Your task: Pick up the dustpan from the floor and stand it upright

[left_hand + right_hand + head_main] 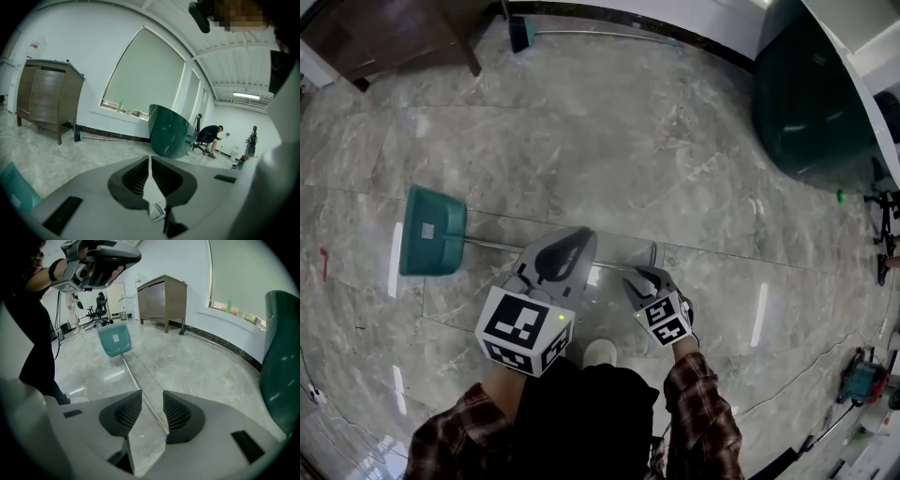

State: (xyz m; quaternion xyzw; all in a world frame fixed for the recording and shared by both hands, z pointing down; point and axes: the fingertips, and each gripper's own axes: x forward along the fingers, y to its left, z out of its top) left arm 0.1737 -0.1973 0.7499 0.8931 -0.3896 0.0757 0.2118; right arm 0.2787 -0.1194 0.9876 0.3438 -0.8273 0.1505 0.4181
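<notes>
A teal dustpan (431, 230) lies flat on the marble floor at the left, and its long metal handle (497, 246) runs right toward my grippers. In the right gripper view the dustpan (114, 339) lies ahead and its handle (140, 390) passes between the jaws of my right gripper (152, 401). That gripper (649, 274) is open low over the handle's end, and the pads stand apart from the rod. My left gripper (577, 232) hangs above the handle's middle with its jaws (150, 161) together and nothing in them. The dustpan's corner (14, 192) shows at its lower left.
A broom (522, 33) lies along the far wall. A wooden cabinet (394, 33) stands at the back left and a big dark green rounded tub (811, 103) at the right. My shoe (600, 352) is just behind the grippers. A person (213, 136) sits far off.
</notes>
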